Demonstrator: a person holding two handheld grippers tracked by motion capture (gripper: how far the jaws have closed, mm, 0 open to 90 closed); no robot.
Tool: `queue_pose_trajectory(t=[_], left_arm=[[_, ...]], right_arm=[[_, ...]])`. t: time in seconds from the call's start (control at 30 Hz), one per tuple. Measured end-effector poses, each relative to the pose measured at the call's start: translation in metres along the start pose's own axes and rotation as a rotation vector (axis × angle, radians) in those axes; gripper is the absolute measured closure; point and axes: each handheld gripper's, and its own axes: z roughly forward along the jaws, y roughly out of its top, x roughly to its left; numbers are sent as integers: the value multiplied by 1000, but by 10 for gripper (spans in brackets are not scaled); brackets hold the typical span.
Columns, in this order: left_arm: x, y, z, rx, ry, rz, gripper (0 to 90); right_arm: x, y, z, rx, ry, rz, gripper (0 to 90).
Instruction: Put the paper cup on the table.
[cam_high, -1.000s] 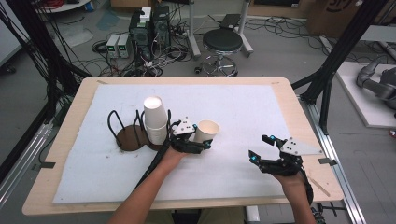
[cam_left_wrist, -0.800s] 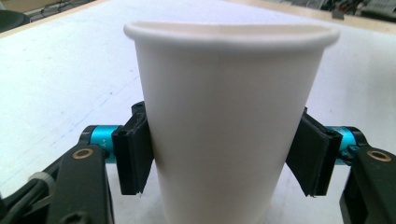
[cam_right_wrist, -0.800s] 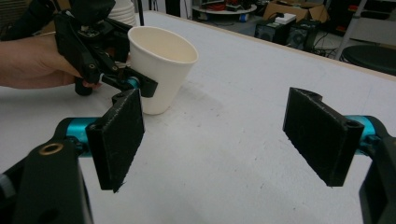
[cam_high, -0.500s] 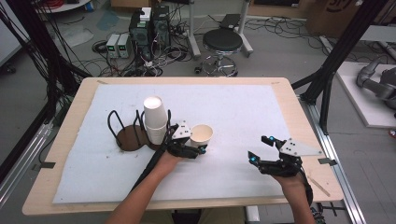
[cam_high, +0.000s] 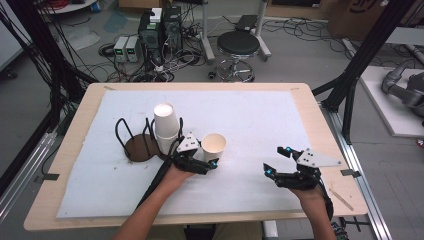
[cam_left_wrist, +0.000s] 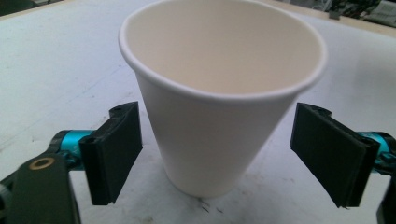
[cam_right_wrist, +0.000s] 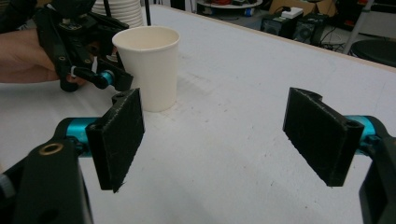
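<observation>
Our left gripper (cam_left_wrist: 215, 154), jaws just opened wide, frames the upright paper cup (cam_left_wrist: 219, 93) without touching it; our right gripper (cam_right_wrist: 215, 140) gapes empty nearby.

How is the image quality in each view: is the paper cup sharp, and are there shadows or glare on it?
High view: even, soft light, mild grain, the paper cup small but clear. Left gripper view: the cup is close and sharp, no glare, a faint shadow at its base, while the far table edge blurs. Right gripper view: the cup is fairly sharp and casts a soft shadow; the background is hazy.
</observation>
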Motion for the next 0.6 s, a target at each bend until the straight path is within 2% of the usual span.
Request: queue_pose_trajectory(t=[0.27, 0.6], left_arm=[[-10, -3, -25, -66, -46, 14, 183], [-22, 3, -66, -185, -138, 30, 200]], right_arm=[[0, 1, 1, 2, 0, -6, 210], [2, 1, 3, 6, 3, -8, 210]])
